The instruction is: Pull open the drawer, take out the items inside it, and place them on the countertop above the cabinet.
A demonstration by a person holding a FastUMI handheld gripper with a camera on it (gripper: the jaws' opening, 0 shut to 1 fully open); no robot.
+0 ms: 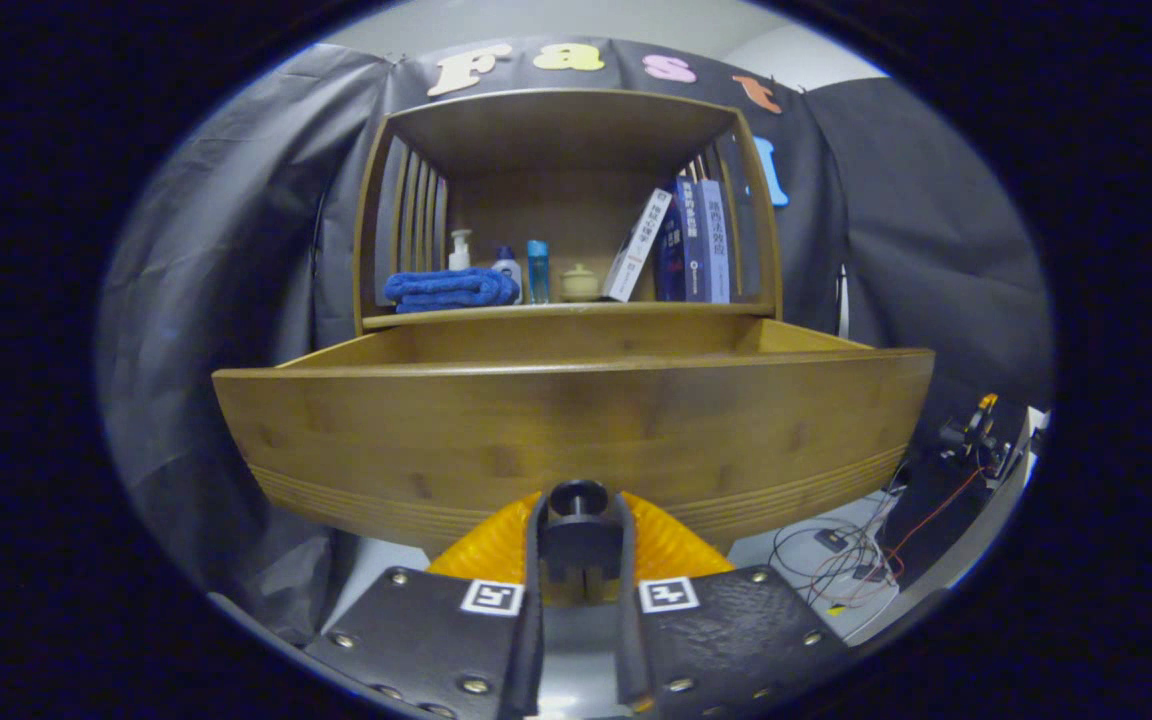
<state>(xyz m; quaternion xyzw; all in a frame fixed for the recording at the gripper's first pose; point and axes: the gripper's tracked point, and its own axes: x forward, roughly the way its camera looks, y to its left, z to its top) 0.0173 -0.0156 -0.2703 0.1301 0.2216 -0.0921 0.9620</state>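
Observation:
The wooden drawer [576,425] stands pulled out of the cabinet toward me, and its tall front panel hides whatever lies inside. A dark round knob [578,498] sits low on the middle of that panel. My gripper [578,530] is shut on the knob, one finger pressing on each side of it. Beyond the drawer, the countertop [566,313] runs along the cabinet's top edge under a wooden shelf frame [556,105].
On the countertop stand a folded blue towel [451,289], three small bottles [508,268], a cream jar [579,283] and several leaning books [681,245]. Loose cables [851,555] and a small device [976,430] lie on the floor beyond the drawer's right end.

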